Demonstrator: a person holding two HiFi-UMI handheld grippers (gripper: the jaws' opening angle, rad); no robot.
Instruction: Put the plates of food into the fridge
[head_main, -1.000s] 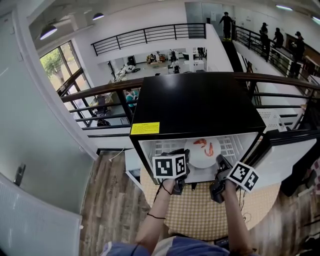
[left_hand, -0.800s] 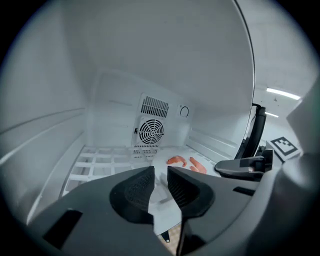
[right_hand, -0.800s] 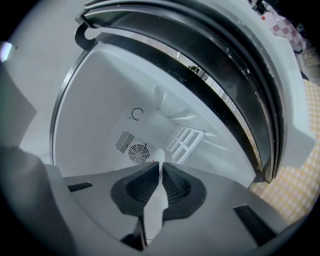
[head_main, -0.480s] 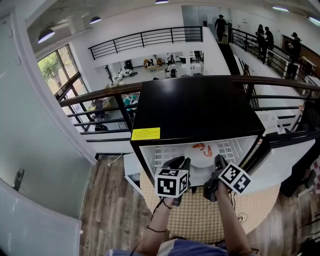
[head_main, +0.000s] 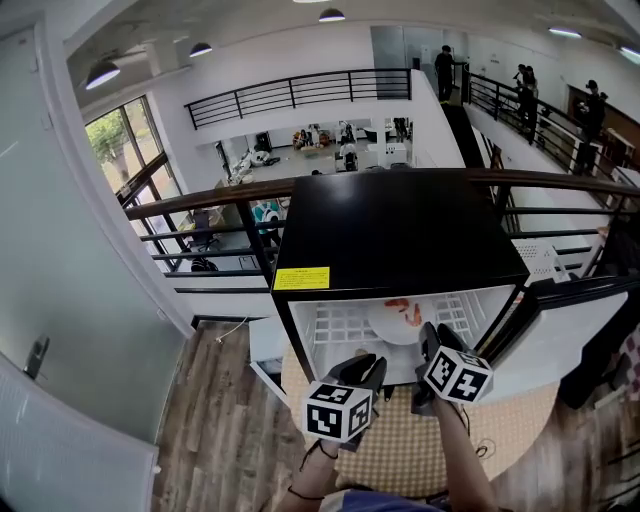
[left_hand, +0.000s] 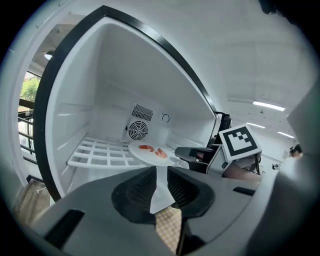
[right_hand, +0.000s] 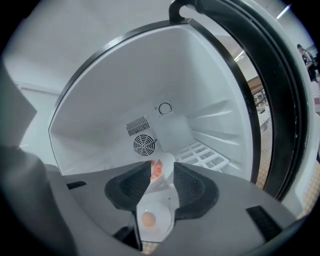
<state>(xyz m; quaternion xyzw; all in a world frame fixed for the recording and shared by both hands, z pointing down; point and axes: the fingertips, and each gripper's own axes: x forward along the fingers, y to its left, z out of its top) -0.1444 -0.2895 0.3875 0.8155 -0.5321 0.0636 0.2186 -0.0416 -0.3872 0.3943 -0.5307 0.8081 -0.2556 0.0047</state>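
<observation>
The one fridge (head_main: 400, 230), black on top and white inside, stood with its single door (head_main: 570, 320) swung wide to the right, on a checked mat (head_main: 400, 455). One white wire shelf (left_hand: 100, 152) ran across the inside. On that shelf, towards its right half, a round white plate (head_main: 385, 326) lay flat, face up. Being round, it had no long side. A second plate (right_hand: 159, 224) showed only in the right gripper view, low in the gap between the jaws and lying flat too. What it rested on could not be made out. That made two plates. The left gripper (left_hand: 161, 174) was held in front of the opening, pointing in and slightly down. Its jaws were drawn almost together with nothing between them, and it was well clear of the shelf. The right gripper (right_hand: 161, 170) pointed the same way, with its tips just beside the near rim of the upper plate. Its jaws had just been opening and stood apart, pressing on nothing, though both plates showed in the gap. One round fan (left_hand: 137, 131) sat in the back wall and one yellow label (head_main: 302, 278) on the top front edge. Two long red pieces (left_hand: 161, 153) of food lay side by side on the upper plate, lengthwise roughly across it. One pale round lump (right_hand: 148, 219) sat on the second plate.
</observation>
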